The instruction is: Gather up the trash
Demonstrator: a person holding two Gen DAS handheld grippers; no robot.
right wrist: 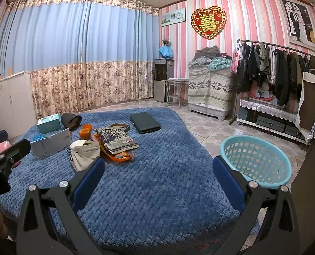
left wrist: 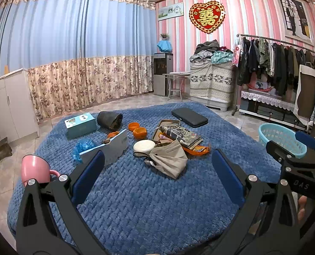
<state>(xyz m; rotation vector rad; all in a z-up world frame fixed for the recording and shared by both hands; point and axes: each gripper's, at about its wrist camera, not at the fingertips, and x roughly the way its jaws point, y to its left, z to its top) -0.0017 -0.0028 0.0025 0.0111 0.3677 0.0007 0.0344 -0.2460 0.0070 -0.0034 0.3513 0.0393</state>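
Left tool (left wrist: 157,167) released, jaws spread wide, nothing between them, hovering over the blue rug (left wrist: 136,201). Right tool (right wrist: 158,171) also released, jaws wide, empty, over the same rug near its right edge. Just past the left tool lies a clutter pile: beige bag (left wrist: 170,159) with black cord, white round lid (left wrist: 143,145) touching it, patterned magazine (left wrist: 180,136) on a tray (left wrist: 167,122), orange wrapper (left wrist: 197,149) sticking out under the magazine. Two orange cups (left wrist: 137,129) behind the lid. Left of these a grey open box (left wrist: 113,148), crumpled blue plastic (left wrist: 82,146) beside it, teal box (left wrist: 80,124) and tipped black pot (left wrist: 109,118) further back. Black case (left wrist: 189,116) at the far side of the rug. Pink mug (left wrist: 35,169) at near left edge. Teal basket (right wrist: 256,160) on the tiled floor, just right of the rug, beside the right tool's right finger.
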